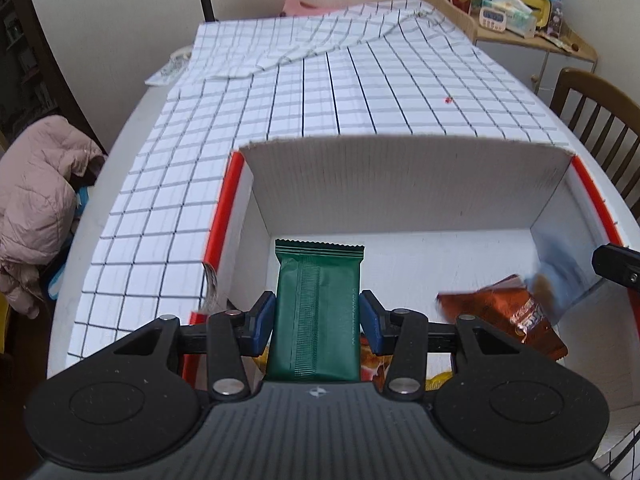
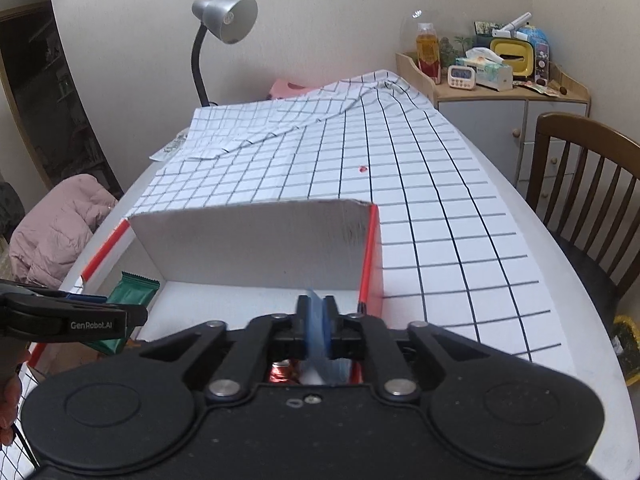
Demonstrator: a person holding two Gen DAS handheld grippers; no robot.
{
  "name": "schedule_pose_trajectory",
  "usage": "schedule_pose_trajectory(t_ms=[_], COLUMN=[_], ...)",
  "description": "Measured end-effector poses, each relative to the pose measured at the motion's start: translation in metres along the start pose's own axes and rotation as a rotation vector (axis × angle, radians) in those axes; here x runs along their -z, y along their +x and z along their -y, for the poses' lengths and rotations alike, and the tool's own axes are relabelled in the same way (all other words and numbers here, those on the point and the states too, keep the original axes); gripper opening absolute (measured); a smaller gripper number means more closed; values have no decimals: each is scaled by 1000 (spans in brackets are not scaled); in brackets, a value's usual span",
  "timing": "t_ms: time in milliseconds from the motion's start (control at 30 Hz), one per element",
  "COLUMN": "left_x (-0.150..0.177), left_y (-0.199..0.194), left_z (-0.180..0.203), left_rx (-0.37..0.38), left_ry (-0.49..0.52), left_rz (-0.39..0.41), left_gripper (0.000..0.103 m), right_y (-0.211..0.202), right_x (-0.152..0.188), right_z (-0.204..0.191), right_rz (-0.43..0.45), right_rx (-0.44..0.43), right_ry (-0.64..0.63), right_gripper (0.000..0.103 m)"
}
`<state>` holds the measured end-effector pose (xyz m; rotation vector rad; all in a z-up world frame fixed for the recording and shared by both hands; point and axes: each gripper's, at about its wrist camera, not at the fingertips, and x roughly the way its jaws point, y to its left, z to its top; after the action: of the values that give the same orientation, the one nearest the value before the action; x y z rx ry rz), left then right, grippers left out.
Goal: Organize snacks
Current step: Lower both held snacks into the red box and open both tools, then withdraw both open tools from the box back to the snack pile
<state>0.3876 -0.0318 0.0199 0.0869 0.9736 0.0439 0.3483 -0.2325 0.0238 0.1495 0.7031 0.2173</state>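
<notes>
The left gripper (image 1: pixel 317 316) clamped a dark green foil snack bar (image 1: pixel 316 312) over the white, red-edged cardboard box (image 1: pixel 384 176); the right gripper (image 2: pixel 316 322), nearly closed, pinched a bluish wrapper (image 2: pixel 318 332). Best lowered flat, leftward, before letting go.

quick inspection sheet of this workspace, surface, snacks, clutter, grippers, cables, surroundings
surface: white table under a checked cloth.
job's things: open white box; green snack bar; brown snack bag inside the box.
clutter: small red speck on the cloth.
grippers: left gripper shut on the green snack bar over the box; right gripper has a thin blue packet between its pads.
cables: nothing seen.
surroundings: desk lamp, wooden chair, crowded cabinet, pink jacket.
</notes>
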Motion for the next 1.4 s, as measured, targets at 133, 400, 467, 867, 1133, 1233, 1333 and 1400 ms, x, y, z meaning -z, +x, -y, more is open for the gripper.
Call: schedule_pose_trajectory(t_ms=[133, 400, 467, 867, 1133, 1233, 1333, 1400], left_x=[4, 5, 5, 16, 28, 34, 41, 46], left_y=[3, -12, -20, -72, -108, -120, -129, -136], left_z=[0, -3, -5, -14, -21, -22, -24, -25], left_rx=[-4, 14, 26, 50, 72, 83, 87, 97], left_ry=[5, -28, -32, -18, -12, -3, 0, 2], left_rz=[-13, 2, 13, 81, 121, 136, 147, 154], left_gripper=[45, 54, 55, 56, 56, 56, 56, 56], right_y=[-4, -17, -22, -64, -95, -104, -110, -114], right_x=[2, 4, 4, 2, 2, 5, 10, 14], right_z=[-1, -4, -5, -18, -30, -36, -40, -43], right_rz=[-2, 2, 8, 69, 99, 106, 102, 100], right_rx=[7, -12, -21, -57, -97, -109, -133, -146], right_ry=[-1, -8, -5, -9, -19, -35, -46, -56], right_gripper=[17, 31, 34, 51, 60, 64, 65, 69])
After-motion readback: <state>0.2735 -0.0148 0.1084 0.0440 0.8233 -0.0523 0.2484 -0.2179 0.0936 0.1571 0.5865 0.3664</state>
